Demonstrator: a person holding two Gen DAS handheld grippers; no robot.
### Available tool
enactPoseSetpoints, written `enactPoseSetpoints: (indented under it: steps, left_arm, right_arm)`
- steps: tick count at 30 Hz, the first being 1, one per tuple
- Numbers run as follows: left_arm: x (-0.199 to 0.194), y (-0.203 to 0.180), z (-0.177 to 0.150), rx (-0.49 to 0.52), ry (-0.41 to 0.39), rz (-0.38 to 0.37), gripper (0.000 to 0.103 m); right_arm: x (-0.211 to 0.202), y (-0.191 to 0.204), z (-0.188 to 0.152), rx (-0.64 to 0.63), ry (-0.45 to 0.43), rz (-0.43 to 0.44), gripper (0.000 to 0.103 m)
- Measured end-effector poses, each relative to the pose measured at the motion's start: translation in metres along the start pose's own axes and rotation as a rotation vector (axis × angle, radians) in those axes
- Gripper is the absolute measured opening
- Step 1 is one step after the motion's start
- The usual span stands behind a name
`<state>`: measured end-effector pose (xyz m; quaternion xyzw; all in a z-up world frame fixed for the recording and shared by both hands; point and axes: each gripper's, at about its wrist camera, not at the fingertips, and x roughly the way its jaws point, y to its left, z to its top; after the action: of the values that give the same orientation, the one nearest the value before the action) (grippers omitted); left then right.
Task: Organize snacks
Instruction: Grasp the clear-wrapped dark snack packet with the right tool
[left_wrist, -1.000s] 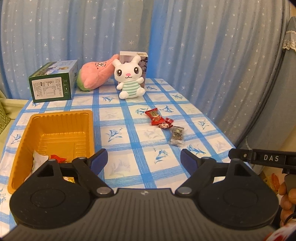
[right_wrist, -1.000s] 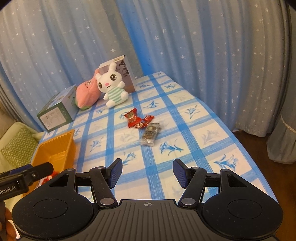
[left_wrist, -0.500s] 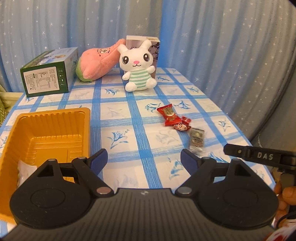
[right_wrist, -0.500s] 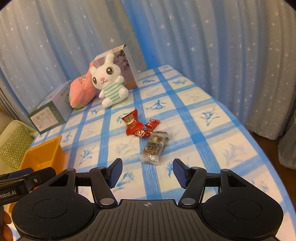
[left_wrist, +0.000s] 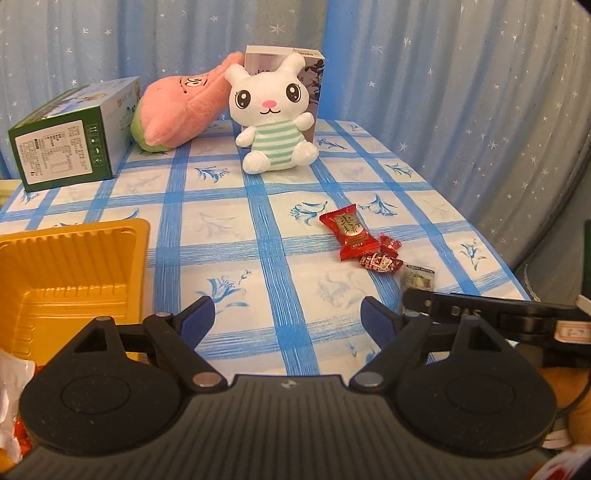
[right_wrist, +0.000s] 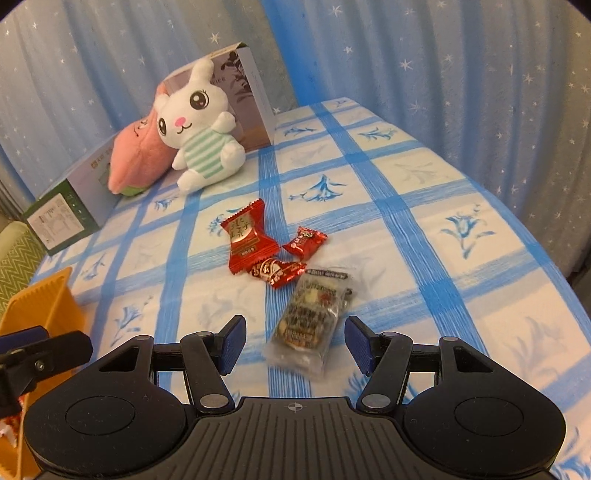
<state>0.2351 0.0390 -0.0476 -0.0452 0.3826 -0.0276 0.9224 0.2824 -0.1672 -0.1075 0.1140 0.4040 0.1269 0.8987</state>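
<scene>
The right gripper (right_wrist: 293, 345) hung with its jaws apart and empty, the clear-wrapped snack bar (right_wrist: 311, 320) lying on the blue-checked tablecloth (right_wrist: 424, 258) between and just ahead of its fingertips, untouched. Beyond it lay three red-wrapped candies (right_wrist: 248, 238) in a close cluster. The left gripper (left_wrist: 288, 317) stood wide and empty beside the orange tray (left_wrist: 74, 266).

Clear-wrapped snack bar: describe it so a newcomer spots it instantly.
On the blue-checked tablecloth, find the loose snack cluster in front of the white bunny plush. The clear-wrapped snack bar lies nearest the right gripper: longest, see-through, brown nutty filling; its neighbours are red.
</scene>
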Motion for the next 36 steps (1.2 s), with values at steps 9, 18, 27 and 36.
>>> enactPoseSetpoints:
  steps: [9, 18, 27, 36]
  left_arm:
    - [0.017, -0.001, 0.002, -0.010, 0.016, 0.004, 0.085]
    - [0.027, -0.012, 0.002, -0.003, 0.030, 0.000, 0.085]
    - [0.045, -0.024, 0.004, 0.013, 0.055, -0.012, 0.085]
    - [0.083, -0.036, 0.018, -0.001, 0.069, -0.100, 0.076]
  right_arm:
    - [0.029, 0.007, 0.003, -0.078, 0.019, -0.066, 0.048]
    - [0.038, 0.010, 0.005, -0.157, 0.039, -0.073, 0.048]
    - [0.027, -0.005, 0.009, -0.155, 0.058, -0.038, 0.037]
    - [0.013, -0.026, 0.015, -0.136, -0.007, -0.077, 0.037]
